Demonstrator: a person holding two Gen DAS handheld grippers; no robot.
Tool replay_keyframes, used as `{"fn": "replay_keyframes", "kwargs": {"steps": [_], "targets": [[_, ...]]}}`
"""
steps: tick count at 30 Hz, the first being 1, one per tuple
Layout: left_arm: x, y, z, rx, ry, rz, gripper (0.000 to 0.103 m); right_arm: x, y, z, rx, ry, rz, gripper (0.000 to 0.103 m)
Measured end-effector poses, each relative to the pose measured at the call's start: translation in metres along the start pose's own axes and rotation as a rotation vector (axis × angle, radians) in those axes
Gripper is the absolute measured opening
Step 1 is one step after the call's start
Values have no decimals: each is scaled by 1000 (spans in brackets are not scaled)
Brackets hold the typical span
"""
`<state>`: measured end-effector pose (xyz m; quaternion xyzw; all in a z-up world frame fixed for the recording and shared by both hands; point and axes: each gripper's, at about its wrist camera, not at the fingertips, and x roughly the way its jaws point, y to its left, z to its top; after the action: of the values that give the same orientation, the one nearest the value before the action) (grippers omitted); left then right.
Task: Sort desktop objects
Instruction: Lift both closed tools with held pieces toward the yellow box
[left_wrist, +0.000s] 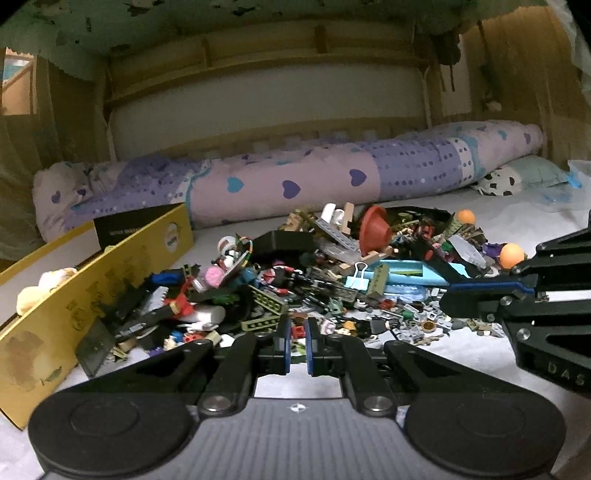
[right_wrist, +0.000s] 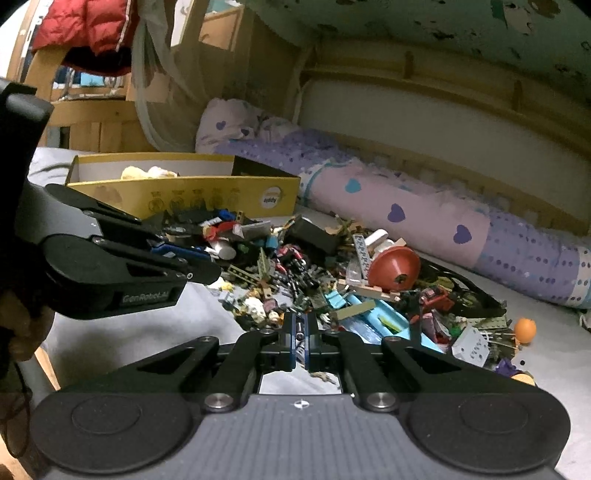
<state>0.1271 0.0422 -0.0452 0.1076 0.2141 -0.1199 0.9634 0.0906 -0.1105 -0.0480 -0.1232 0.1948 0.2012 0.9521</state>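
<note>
Left claw (left_wrist: 297, 345) nearly closed on a small red piece (left_wrist: 298, 331); right claw (right_wrist: 300, 341) pinched on a small dark part (right_wrist: 300, 332) — both above the toy pile (left_wrist: 314, 273) on the bed (left_wrist: 509, 221). Yellow box (left_wrist: 88, 291) beside it holds little — sorting barely begun.

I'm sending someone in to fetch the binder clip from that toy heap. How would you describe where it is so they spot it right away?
Start at the long rolled purple quilt along the back of the bed; the toy pile lies in front of it. In the pile's middle, find the light blue plastic tray. The binder clip sits at the tray's left end: pale blue body, looped wire handles, unlike the bricks around it.
</note>
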Motion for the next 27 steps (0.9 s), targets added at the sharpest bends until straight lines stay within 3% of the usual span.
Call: {"fn": "replay_keyframes", "kwargs": {"steps": [20,27], "targets": [[-30,35,6,-78,-46,78,8,-10,41,24,43,-92,-37,6],[-45,56,7,-103,-70,125,8,-12,48,42,116,-129,-34,6]]}}
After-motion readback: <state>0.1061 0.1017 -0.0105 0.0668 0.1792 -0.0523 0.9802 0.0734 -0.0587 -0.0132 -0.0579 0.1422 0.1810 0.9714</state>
